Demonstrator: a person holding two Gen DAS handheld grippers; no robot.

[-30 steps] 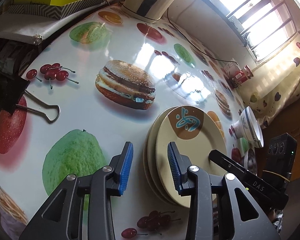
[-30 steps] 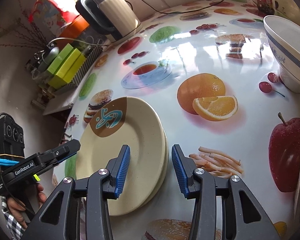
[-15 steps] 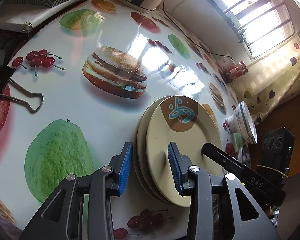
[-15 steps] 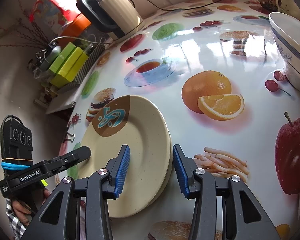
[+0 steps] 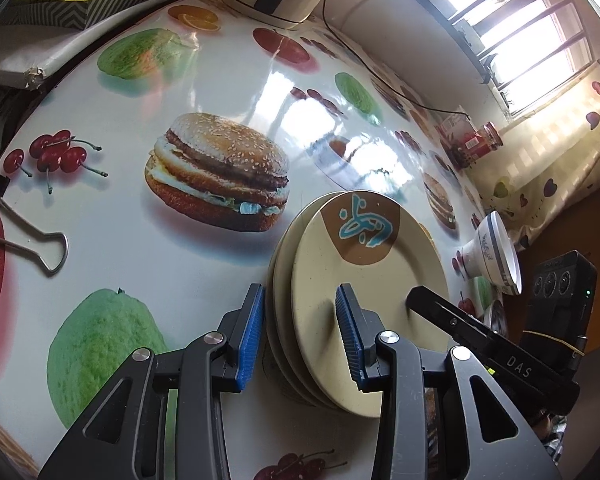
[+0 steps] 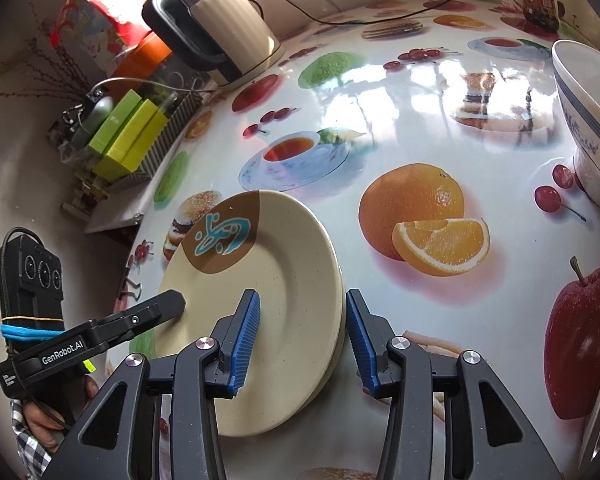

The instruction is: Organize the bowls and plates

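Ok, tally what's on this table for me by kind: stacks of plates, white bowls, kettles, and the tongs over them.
Stacks of plates: 1, the stack of plates
White bowls: 1, the white bowl
Kettles: 1, the kettle
Tongs: 2, the left tongs and the right tongs
Total: 5

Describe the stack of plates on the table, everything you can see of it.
The stack of plates lies flat on the glossy fruit-print table, several round cream plates, slightly offset. The top one has a matte speckled look, a brown patch with a teal squiggle at its far rim, and is empty. The left gripper and right gripper each straddle an opposite rim, jaws apart; whether the pads touch is unclear.
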